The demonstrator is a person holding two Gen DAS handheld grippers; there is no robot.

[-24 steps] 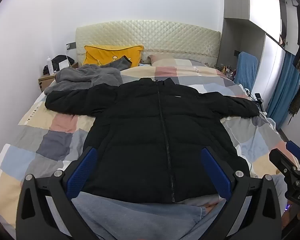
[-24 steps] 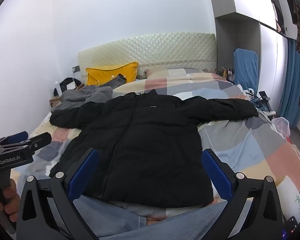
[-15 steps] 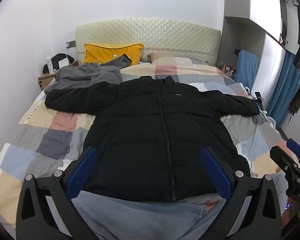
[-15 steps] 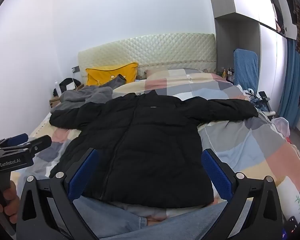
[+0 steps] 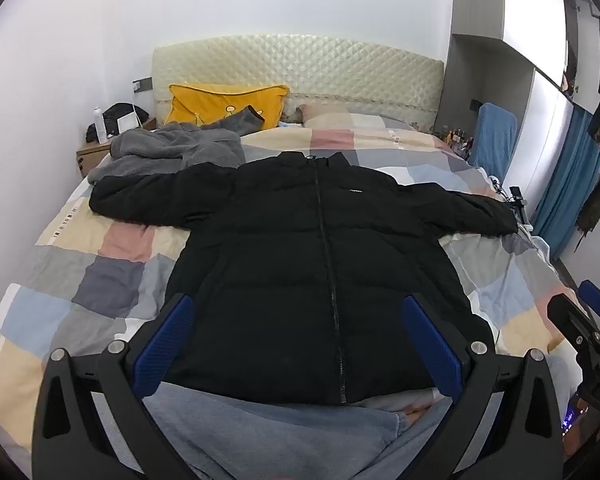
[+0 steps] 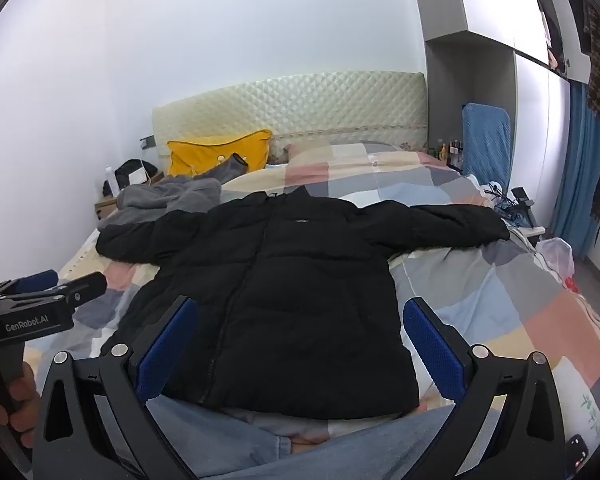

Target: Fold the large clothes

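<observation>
A black puffer jacket (image 5: pixel 312 256) lies flat and zipped on the bed, front up, both sleeves spread out to the sides; it also shows in the right wrist view (image 6: pixel 296 276). My left gripper (image 5: pixel 300 344) is open and empty, held above the jacket's hem. My right gripper (image 6: pixel 300 344) is open and empty, also above the hem, a little to the right. Each gripper shows at the edge of the other's view.
The bed has a patchwork quilt (image 5: pixel 80 272) and a quilted headboard (image 5: pixel 300 64). A grey fleece garment (image 5: pixel 172 152) and a yellow pillow (image 5: pixel 220 100) lie at the far left. A nightstand (image 5: pixel 96 152) stands left, a blue chair (image 6: pixel 486 140) right. Blue jeans legs (image 5: pixel 268 432) are at the bottom.
Both views have shifted slightly; the jacket sits a little higher in the left wrist view. The jacket itself has not moved and both grippers stay open.
</observation>
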